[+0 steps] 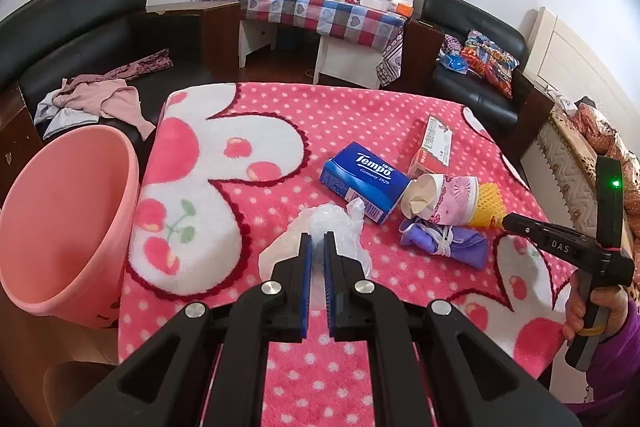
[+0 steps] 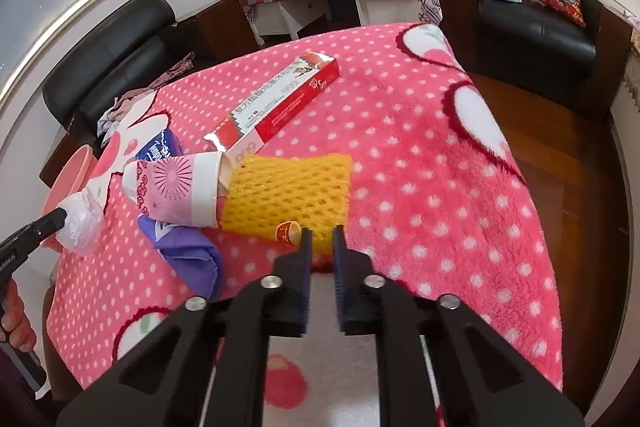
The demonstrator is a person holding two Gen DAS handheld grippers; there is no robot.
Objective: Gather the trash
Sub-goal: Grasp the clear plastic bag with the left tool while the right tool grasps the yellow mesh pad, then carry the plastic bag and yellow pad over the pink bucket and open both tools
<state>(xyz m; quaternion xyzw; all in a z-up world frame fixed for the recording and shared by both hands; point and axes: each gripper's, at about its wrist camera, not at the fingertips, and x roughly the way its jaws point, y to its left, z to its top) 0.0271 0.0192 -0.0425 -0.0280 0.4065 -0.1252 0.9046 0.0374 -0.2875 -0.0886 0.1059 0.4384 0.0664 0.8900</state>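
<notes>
Pink fleece with white dots covers the table (image 1: 360,115), and the trash lies scattered on it. The left gripper (image 1: 318,247) is clamped on a crumpled clear plastic bag (image 1: 332,227), its blue pads (image 1: 306,267) pressed against the film; in the right wrist view the same bag hangs bunched at the tip of that gripper, at the picture's left edge. A pink bin (image 1: 68,227) stands just beside the table's left edge.

The right gripper (image 2: 322,239) points down at the near edge of a yellow foam net (image 2: 288,195). Its jaws stand narrowly apart in the picture with the net's edge showing between them, but whether the pads actually pinch the net cannot be told. A small orange cap (image 2: 289,231) lies on the net just left of the left finger.

Left of the net lies a crushed pink paper cup (image 2: 176,187), touching it, with a purple cloth (image 2: 192,251) just in front. A blue tissue pack (image 1: 362,179) lies behind the cup, and a red-and-white carton (image 2: 276,103) lies further back, its near end by the net. A hand (image 1: 592,311) holds the right gripper's handle.
</notes>
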